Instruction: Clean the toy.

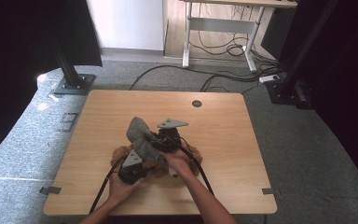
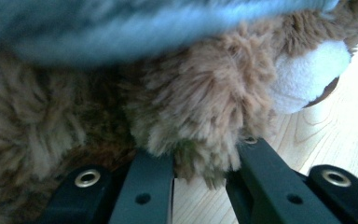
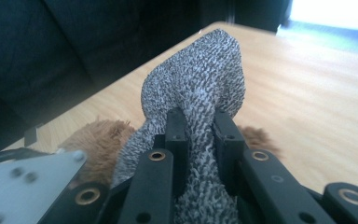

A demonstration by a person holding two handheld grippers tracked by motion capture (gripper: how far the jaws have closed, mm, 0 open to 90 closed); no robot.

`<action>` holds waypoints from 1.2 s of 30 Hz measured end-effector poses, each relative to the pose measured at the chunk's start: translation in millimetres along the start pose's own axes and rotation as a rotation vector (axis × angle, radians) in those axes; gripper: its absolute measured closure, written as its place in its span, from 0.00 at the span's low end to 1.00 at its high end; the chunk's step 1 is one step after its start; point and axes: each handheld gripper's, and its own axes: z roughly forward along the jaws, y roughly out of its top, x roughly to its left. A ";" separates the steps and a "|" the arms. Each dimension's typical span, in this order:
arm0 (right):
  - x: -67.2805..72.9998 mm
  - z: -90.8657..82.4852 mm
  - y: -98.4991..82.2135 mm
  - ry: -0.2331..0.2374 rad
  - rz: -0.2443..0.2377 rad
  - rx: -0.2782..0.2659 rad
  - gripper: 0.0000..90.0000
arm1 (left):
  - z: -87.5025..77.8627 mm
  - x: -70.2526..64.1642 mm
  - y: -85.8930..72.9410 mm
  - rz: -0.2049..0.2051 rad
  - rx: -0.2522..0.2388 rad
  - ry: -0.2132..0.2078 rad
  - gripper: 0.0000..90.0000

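Near the middle of the wooden table, a brown plush bear lies flat, and a grey knitted garment is draped over its upper part. The work looks like dressing or undressing the toy.

The left gripper sits at the bear's 7 o'clock side. In the left gripper view its 2 jaws are drawn in on a tuft of brown fur, so it is clamped on the plush bear, whose white muzzle points off toward 2 o'clock in that view.

The right gripper is at the bear's 1 o'clock side, and in the right gripper view its jaws pinch a fold of the grey knitted garment, which stands up and away from them toward 12 o'clock.

What matters next, I would judge, is this: the garment's long axis runs from about 11 o'clock down to 5 o'clock across the bear, and the right hand holds its middle while the left anchors the toy. Any pull by the right gripper should follow that axis, or the knit may snag on the fur.
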 end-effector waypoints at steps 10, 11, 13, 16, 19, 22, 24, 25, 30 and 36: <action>2.3 25.2 -10.3 -0.071 -0.072 0.122 0.88 | 1.2 -3.2 -0.1 0.003 0.003 0.023 0.92; 2.8 23.8 -10.6 -0.086 -0.087 0.128 0.88 | 1.2 -3.3 -0.3 0.004 0.003 0.023 0.92; 2.2 19.0 -12.0 -0.107 -0.100 0.128 0.88 | 1.0 -3.3 -0.7 0.004 0.004 0.022 0.92; -0.9 5.7 -16.6 -0.158 -0.110 0.118 0.88 | 0.7 -3.1 -1.1 0.004 0.006 0.021 0.92; -8.6 -14.1 -23.8 -0.213 -0.104 0.109 0.88 | 0.3 -3.3 -1.3 0.010 0.009 0.020 0.92; -19.2 -40.3 -35.1 -0.243 -0.068 0.081 0.88 | 0.0 -3.8 -1.6 0.014 0.009 0.023 0.92; -25.8 -60.9 -43.5 -0.256 -0.039 0.044 0.88 | 0.0 -3.7 -1.8 0.014 0.008 0.025 0.92; -28.9 -71.9 -48.0 -0.255 -0.021 0.026 0.88 | -0.1 -3.9 -1.7 0.014 0.010 0.024 0.92; -33.3 -123.1 -74.6 -0.232 0.037 -0.048 0.88 | -0.1 -4.5 -1.9 0.017 0.015 0.028 0.92; -25.0 -148.1 -104.6 -0.197 0.059 -0.030 0.89 | 1.1 -5.1 -2.6 0.023 0.029 0.029 0.92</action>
